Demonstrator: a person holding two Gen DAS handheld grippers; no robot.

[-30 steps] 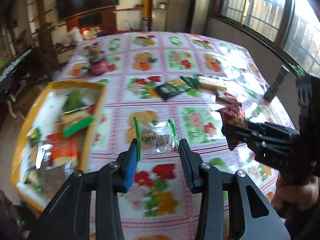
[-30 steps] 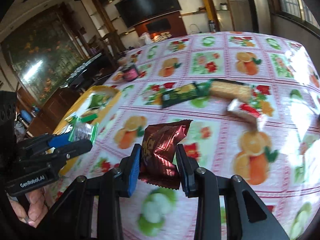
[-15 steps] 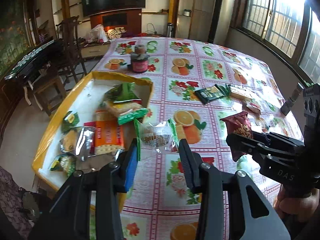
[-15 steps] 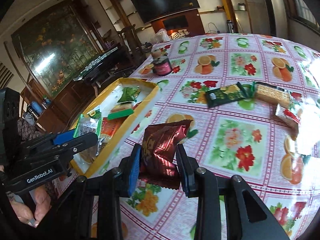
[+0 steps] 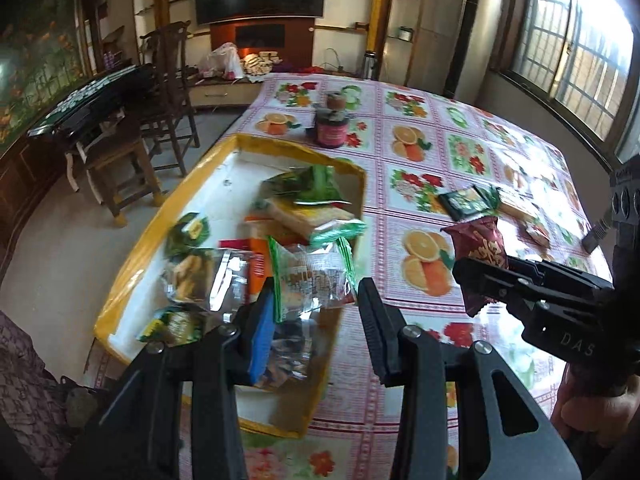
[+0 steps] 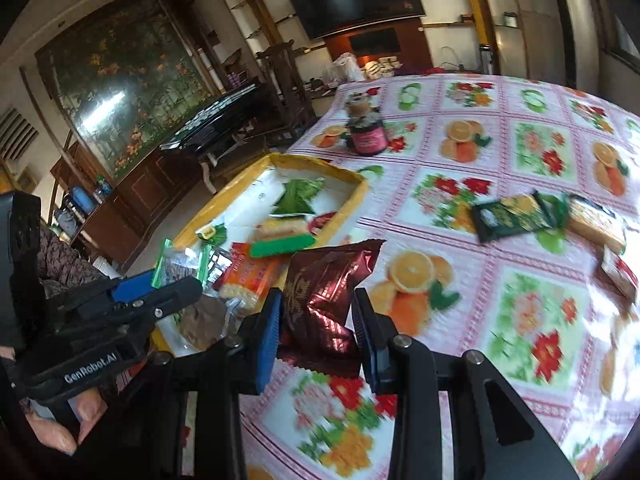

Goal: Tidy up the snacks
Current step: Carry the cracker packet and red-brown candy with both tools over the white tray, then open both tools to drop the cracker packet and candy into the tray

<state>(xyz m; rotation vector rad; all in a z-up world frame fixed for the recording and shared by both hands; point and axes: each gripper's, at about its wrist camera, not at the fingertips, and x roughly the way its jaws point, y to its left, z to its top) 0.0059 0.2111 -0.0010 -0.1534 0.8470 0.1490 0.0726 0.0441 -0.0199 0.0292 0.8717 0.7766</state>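
My left gripper (image 5: 316, 312) is shut on a clear snack packet with green edges (image 5: 312, 276) and holds it over the near right corner of the yellow-rimmed white tray (image 5: 168, 216), which holds several snack packs. My right gripper (image 6: 318, 320) is shut on a dark red foil snack bag (image 6: 324, 284) above the fruit-print tablecloth, just right of the tray (image 6: 356, 196). Each gripper shows in the other's view: the right one (image 5: 480, 276) with the red bag (image 5: 478, 240), the left one (image 6: 176, 292) with the clear packet (image 6: 180, 264).
On the cloth to the right lie a dark green bar (image 6: 516, 216), a tan cracker pack (image 6: 596, 220) and a small red-white pack (image 6: 620, 276). A dark jar (image 5: 331, 130) stands beyond the tray. Chairs (image 5: 168, 92) stand left of the table.
Both grippers have swung left toward the tray with their snacks still held. The left gripper's packet is now over the tray's near corner instead of over the cloth.
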